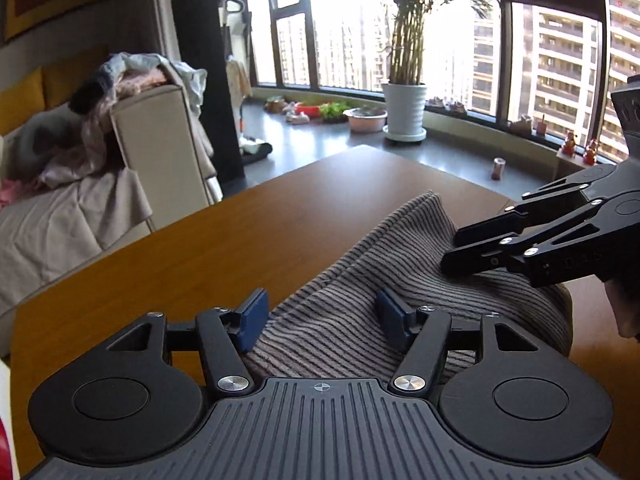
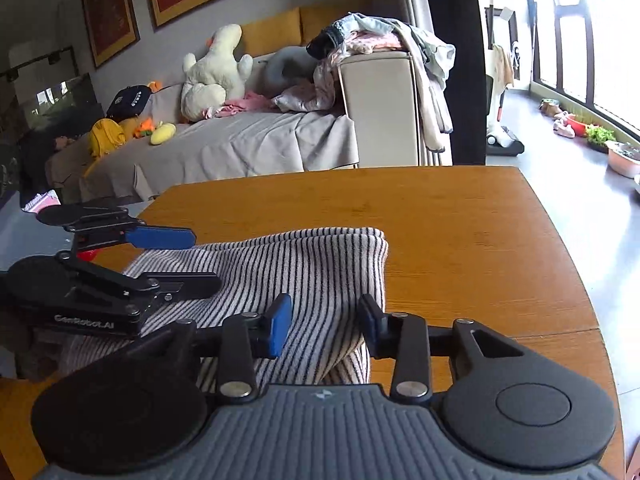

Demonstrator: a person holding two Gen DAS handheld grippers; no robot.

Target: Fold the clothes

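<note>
A striped knit garment (image 1: 360, 280) lies folded on the wooden table (image 1: 224, 248); it also shows in the right wrist view (image 2: 280, 268) on the table (image 2: 460, 240). My left gripper (image 1: 320, 316) is open, its blue-padded fingers spread over the garment's near edge. It shows from the side in the right wrist view (image 2: 200, 260), open above the cloth's left part. My right gripper (image 2: 324, 320) is open, fingers astride the garment's right edge. In the left wrist view the right gripper (image 1: 450, 250) hovers over the cloth's far right part.
A sofa (image 2: 240, 144) with plush toys and a heap of clothes (image 2: 360, 40) stands beyond the table. A potted plant (image 1: 404, 108) and bowls sit on the floor by the windows. The table edge (image 2: 576, 280) curves at right.
</note>
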